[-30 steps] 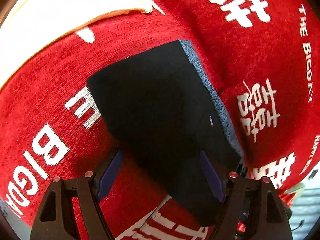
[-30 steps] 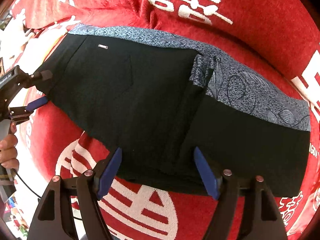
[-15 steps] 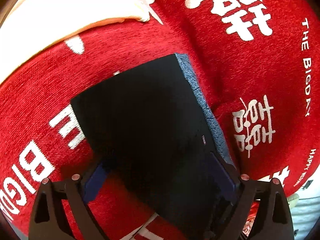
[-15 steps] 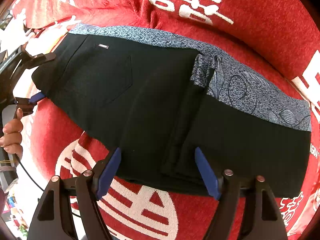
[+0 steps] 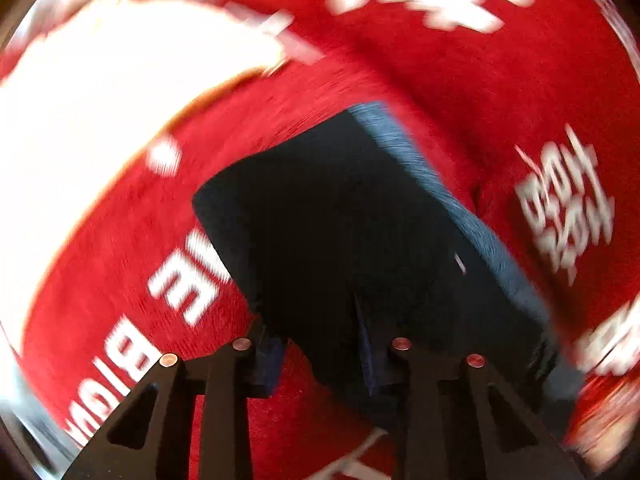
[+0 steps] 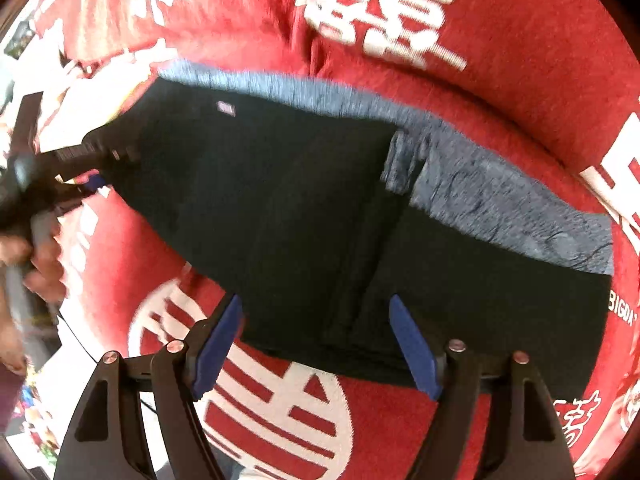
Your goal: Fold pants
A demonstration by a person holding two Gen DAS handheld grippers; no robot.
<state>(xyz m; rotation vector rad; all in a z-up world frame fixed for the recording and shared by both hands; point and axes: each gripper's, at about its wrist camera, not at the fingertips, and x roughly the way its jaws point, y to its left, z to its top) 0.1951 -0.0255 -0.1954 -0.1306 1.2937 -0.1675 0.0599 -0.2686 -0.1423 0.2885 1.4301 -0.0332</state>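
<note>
Your left gripper (image 5: 320, 356) was clamped tight on the near edge of the black pants (image 6: 320, 216), a fold of dark cloth pinched between the fingers; that view was motion-blurred. Your right gripper (image 6: 316, 344) stood wide apart, straddling the pants' lower hem, pads not pressing the cloth. The pants lay folded flat on the red blanket (image 6: 520, 60) with white lettering, grey patterned waistband (image 6: 500, 200) along the far edge. Your hand (image 6: 36, 256) showed at the right view's left edge.
</note>
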